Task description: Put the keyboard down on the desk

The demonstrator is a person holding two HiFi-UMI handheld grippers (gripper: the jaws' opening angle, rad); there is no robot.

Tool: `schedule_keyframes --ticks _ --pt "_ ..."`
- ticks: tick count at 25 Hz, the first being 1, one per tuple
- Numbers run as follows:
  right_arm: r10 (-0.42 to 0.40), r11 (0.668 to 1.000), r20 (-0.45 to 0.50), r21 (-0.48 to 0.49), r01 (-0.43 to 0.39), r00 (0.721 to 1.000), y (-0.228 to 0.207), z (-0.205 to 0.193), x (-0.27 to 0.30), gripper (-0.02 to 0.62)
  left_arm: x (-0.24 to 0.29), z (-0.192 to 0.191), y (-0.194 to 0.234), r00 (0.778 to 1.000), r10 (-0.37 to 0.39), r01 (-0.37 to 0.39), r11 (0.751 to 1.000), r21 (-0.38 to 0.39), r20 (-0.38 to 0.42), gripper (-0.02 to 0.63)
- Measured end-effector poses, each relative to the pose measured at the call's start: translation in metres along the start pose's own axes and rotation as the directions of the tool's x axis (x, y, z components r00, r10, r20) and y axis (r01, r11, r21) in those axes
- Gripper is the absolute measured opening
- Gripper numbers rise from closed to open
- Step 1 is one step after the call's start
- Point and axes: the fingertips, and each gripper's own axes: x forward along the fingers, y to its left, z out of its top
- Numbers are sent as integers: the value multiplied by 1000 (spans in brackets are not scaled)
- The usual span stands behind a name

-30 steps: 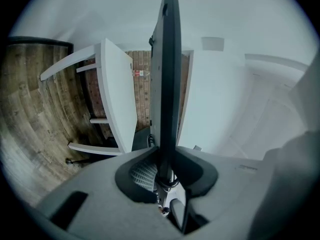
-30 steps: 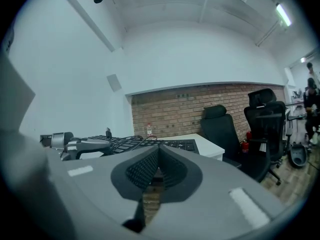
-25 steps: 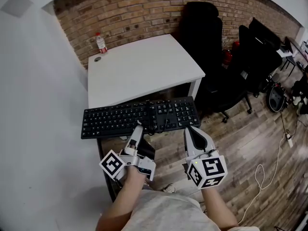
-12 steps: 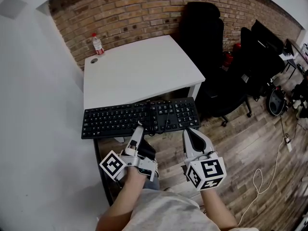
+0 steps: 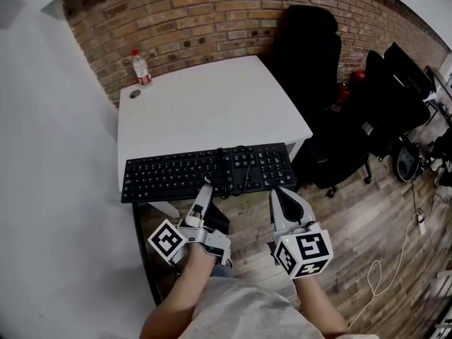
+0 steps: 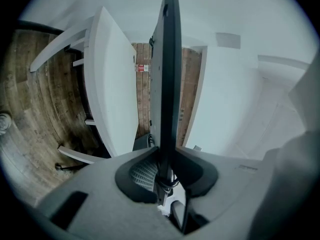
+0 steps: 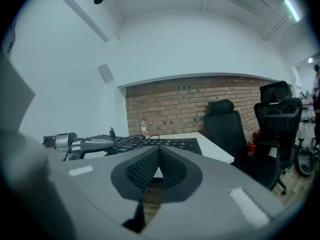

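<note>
**A:** What has shifted in the last second?

**B:** The tabletop (image 5: 205,104) has come closer in the head view, and the keyboard's (image 5: 176,177) far edge now overlaps its front edge a little more. Both tools keep nearly the same places.

**A:** Start nearest. How are the hands set?

**B:** Both forearms reach forward from the body, side by side. The left tool (image 5: 204,189) is rolled onto its side and clamped on the keyboard's near long edge, just left of the middle. Its own view shows the board edge-on between the pads. The right tool (image 5: 281,191) sits level, jaws together with nothing between them. Its tip is just beside the near edge, below the number pad, but I cannot tell whether it touches.

**A:** And the keyboard?

**B:** It is held flat, keys up, the near part over the floor and the far part over the tabletop's front. Its cable (image 5: 236,169) lies looped on the keys.

**A:** How will it handle?

**B:** Light, stiff and long, I judge, with smooth plastic. A pinch at one spot lets the ends tip, so a hold near the middle of the long edge suits it, with support under the right end.

**A:** Beyond it?

**B:** Bare tabletop, a bottle (image 5: 140,67) at the far left corner, then the brick wall (image 5: 212,13).
</note>
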Motion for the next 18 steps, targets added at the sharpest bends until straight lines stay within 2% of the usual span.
schedule_keyframes --ticks 11,18 --pt "-5 1000 -44 -9 5 999 -6 18 102 9 72 65 18 1000 14 -14 999 -35 -4 71" --pt "0 1000 -64 -26 -2 998 2 24 156 9 101 103 30 1000 15 -15 998 -58 -2 71"
